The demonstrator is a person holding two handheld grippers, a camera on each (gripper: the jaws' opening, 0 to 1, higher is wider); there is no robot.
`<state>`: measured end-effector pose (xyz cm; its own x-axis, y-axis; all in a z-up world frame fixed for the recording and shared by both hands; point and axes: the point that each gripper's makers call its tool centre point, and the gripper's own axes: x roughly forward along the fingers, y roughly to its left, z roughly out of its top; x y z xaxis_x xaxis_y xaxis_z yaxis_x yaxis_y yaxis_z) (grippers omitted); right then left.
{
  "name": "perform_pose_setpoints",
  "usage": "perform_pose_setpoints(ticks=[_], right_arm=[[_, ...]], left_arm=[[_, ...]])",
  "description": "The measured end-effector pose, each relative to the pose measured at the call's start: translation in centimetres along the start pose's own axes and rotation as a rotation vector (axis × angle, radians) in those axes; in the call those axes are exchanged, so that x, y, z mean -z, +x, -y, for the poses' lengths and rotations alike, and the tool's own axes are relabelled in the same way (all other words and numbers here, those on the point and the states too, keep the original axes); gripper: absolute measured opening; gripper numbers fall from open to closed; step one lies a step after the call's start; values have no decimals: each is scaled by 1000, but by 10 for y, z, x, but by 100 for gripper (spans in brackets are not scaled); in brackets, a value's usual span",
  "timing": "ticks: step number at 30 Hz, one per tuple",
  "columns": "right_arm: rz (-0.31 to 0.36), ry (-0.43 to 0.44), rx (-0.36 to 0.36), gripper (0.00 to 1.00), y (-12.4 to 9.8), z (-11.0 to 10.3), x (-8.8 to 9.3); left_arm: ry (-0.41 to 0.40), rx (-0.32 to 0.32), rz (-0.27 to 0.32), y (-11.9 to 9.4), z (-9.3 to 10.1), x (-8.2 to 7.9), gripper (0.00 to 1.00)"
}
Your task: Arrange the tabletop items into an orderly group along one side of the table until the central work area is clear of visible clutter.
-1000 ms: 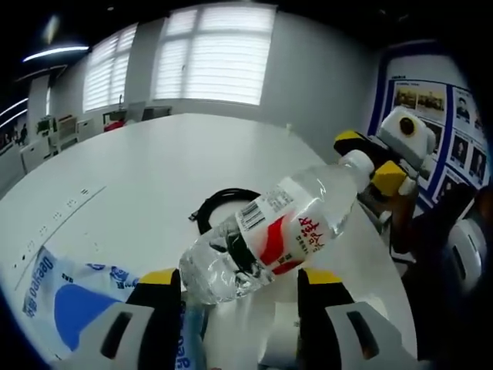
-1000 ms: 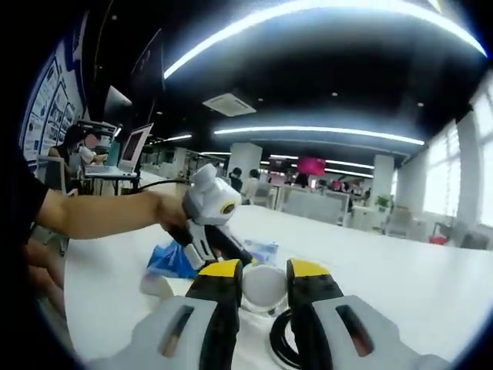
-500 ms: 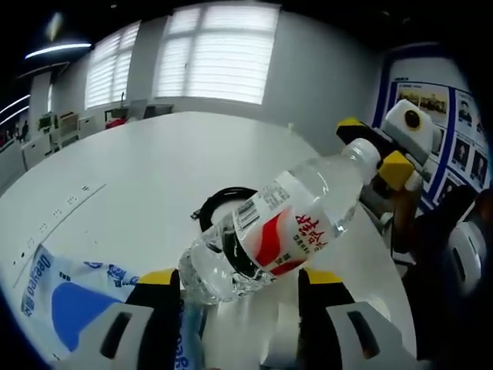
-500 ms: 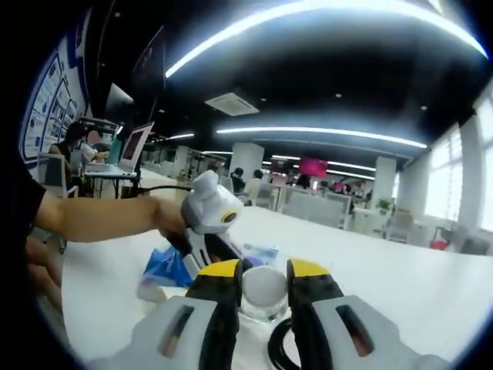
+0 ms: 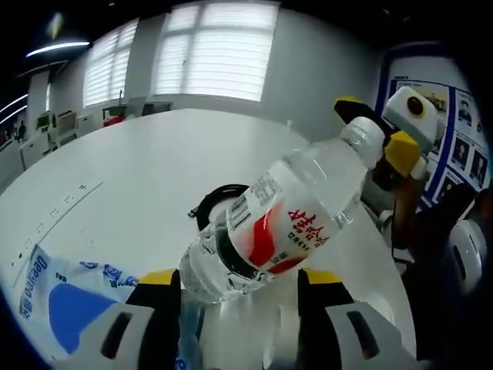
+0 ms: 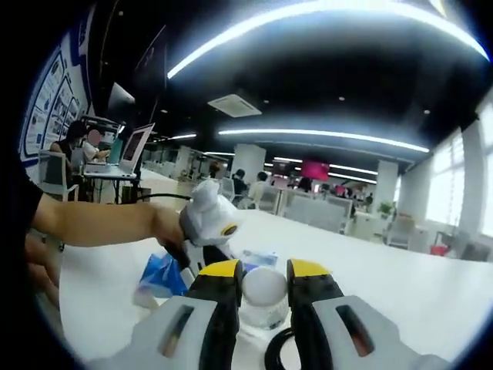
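Observation:
A clear water bottle (image 5: 285, 223) with a red and white label hangs tilted above the white table (image 5: 139, 162). My left gripper (image 5: 239, 281) is shut on its base. The white cap end points up to the right, where my right gripper (image 5: 373, 127) with yellow tips holds it. In the right gripper view the bottle's cap (image 6: 263, 287) sits between the jaws of my right gripper (image 6: 263, 270), shut on it. Beyond it a hand holds the left gripper (image 6: 212, 223).
A coiled black cable (image 5: 219, 204) lies on the table under the bottle, its edge also at the cable (image 6: 276, 356). A blue and white packet (image 5: 62, 297) lies at the near left, seen too as the packet (image 6: 163, 274). A person's arm (image 6: 100, 223) reaches in.
The bottle's cap end has risen and the bottle tilts more steeply. The right gripper has moved up with it. The left gripper keeps its hold on the base.

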<state>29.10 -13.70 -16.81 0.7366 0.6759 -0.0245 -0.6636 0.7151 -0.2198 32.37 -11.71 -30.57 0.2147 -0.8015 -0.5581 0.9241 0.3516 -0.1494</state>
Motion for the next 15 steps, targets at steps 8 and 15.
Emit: perform_pose_setpoints(ticks=[8, 15], right_arm=[[-9, -19, -12, 21, 11, 0, -7], [-10, -18, -18, 21, 19, 1, -10]], left_arm=[[5, 6, -2, 0, 3, 1, 60], [33, 6, 3, -4, 7, -1, 59]])
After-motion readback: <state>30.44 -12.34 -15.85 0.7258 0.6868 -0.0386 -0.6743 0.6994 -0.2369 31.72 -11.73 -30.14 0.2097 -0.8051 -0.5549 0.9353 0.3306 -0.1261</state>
